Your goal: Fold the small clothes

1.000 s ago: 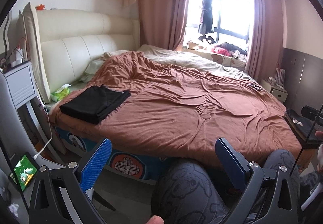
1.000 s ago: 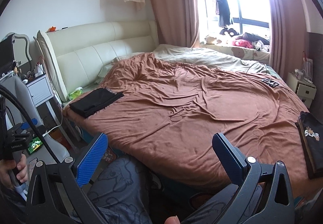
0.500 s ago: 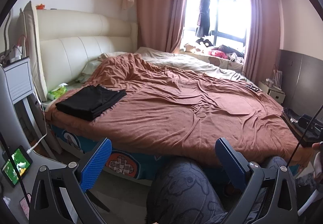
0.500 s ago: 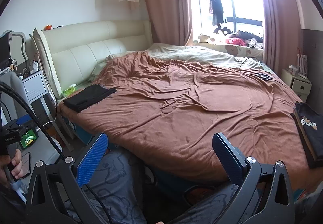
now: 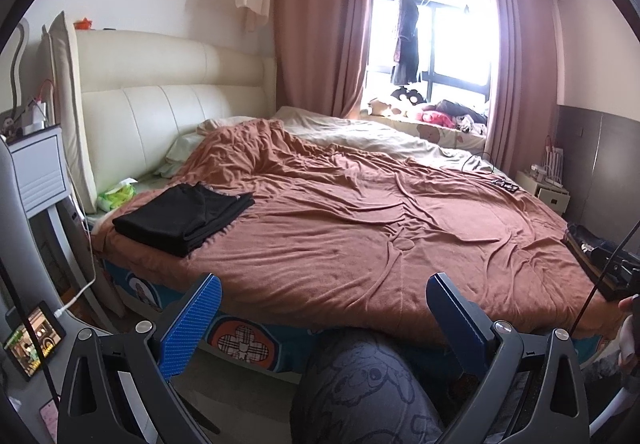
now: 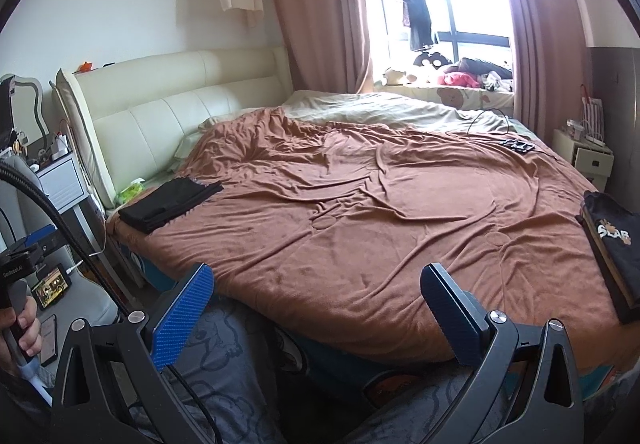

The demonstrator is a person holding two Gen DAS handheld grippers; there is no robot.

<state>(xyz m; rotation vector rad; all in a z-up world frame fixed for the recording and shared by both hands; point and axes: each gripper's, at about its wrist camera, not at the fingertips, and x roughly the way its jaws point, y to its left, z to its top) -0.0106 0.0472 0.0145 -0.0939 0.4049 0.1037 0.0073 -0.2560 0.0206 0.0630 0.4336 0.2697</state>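
A folded black garment [image 5: 182, 218] [image 6: 170, 204] lies on the near left corner of the brown bedspread [image 5: 360, 228] [image 6: 360, 212]. A stack of dark clothes, the top piece printed with pale letters [image 6: 614, 244] [image 5: 592, 248], sits at the bed's right edge. My left gripper [image 5: 322, 318] hangs open off the bed's near edge, above a person's patterned trouser knee [image 5: 360, 384], with nothing between its blue fingers. My right gripper [image 6: 318, 310] is open too, also short of the bed and holding nothing.
A cream padded headboard [image 5: 160, 104] stands at the left, with a grey nightstand [image 5: 36, 164] beside it and a lit phone [image 5: 34, 340] on a cable below. A green packet [image 5: 118, 196] lies near the pillow. A white bedside cabinet [image 6: 584, 156] and curtained window [image 6: 440, 4] are at the far right.
Both cameras have risen and tilted up slightly, so the bed sits lower and more of the wall and window shows. Both grippers stay open and empty. The clothes have not moved.
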